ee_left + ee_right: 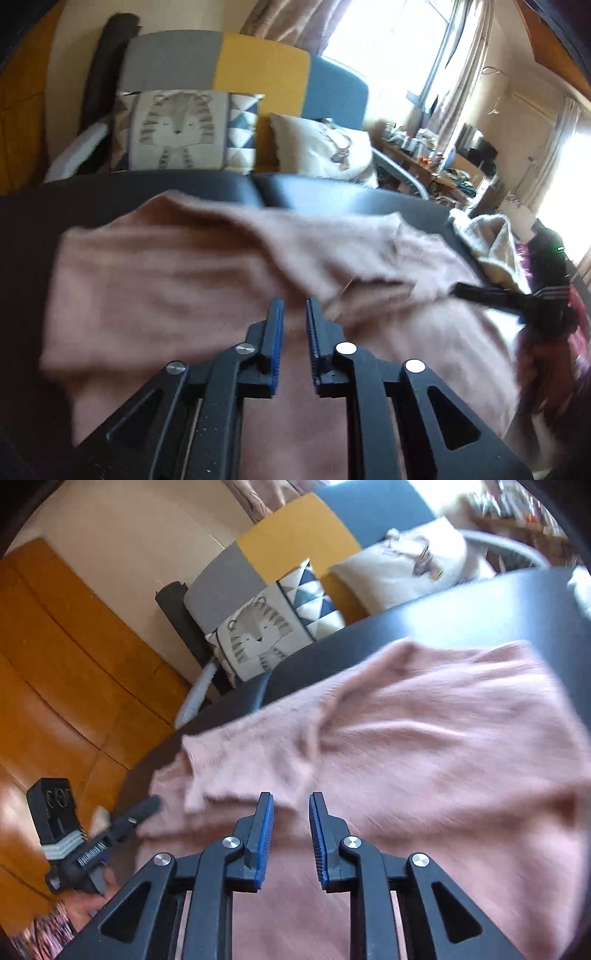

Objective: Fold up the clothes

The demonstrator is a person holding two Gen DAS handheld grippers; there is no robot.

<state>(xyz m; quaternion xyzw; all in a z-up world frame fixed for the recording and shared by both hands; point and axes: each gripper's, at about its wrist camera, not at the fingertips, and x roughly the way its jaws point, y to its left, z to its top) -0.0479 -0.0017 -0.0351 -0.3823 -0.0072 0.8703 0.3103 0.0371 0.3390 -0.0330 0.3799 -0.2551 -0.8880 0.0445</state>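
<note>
A pink knitted garment (207, 280) lies spread on the dark table (332, 195), with a fold running across its upper part; it is blurred. My left gripper (294, 304) hovers over its near middle, open by a narrow gap, with nothing between the blue pads. In the right wrist view the same garment (424, 738) fills the right side. There my right gripper (291, 797) is over its near left part, also open a little and empty. Each gripper shows in the other's view: the right one (461, 291) at the garment's right edge, the left one (153, 803) at its left corner.
Behind the table stands a sofa (266, 66) with grey, yellow and blue panels and a tiger cushion (177, 129). A cream fleecy cloth (487, 240) lies at the table's right end. A wooden floor (74, 664) lies left of the table, and a cluttered desk (436, 155) stands by the window.
</note>
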